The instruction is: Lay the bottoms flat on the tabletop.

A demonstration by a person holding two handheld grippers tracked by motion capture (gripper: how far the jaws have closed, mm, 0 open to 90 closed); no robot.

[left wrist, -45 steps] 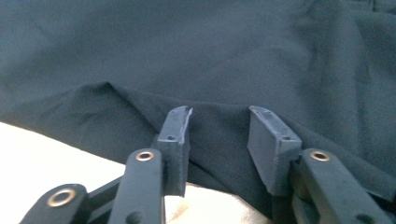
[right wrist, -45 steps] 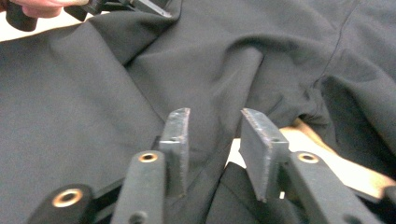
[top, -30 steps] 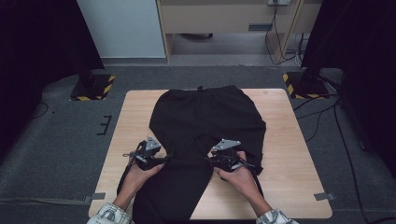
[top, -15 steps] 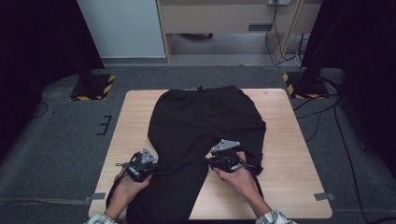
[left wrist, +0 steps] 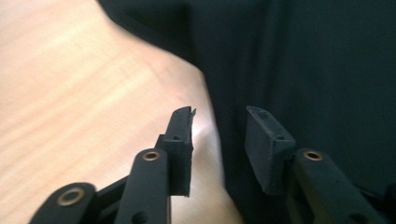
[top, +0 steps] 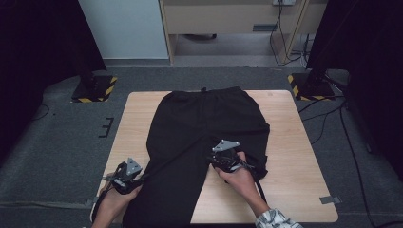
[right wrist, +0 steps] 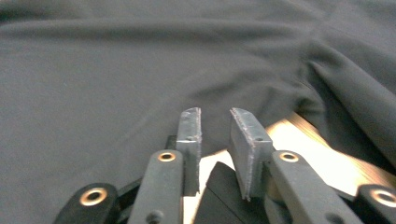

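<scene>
Black fabric trousers [top: 204, 137] lie flat across the light wooden counter [top: 294, 171], waistband at the far edge. Left gripper [left wrist: 218, 122] at the near-left leg edge, fingers just reopened partway, nothing between them. Right gripper [right wrist: 215, 116] over the inner leg edge, fingers closing, narrow gap, gripping nothing.

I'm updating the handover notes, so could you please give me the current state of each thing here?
Black trousers: spread flat on the table, waistband at the far edge, one leg hanging over the near edge.
Left gripper: open, jaws just opening, astride the trouser edge, nothing pinched.
Right gripper: open, jaws just closing, nothing between them.
Wooden table: partly covered.
</scene>
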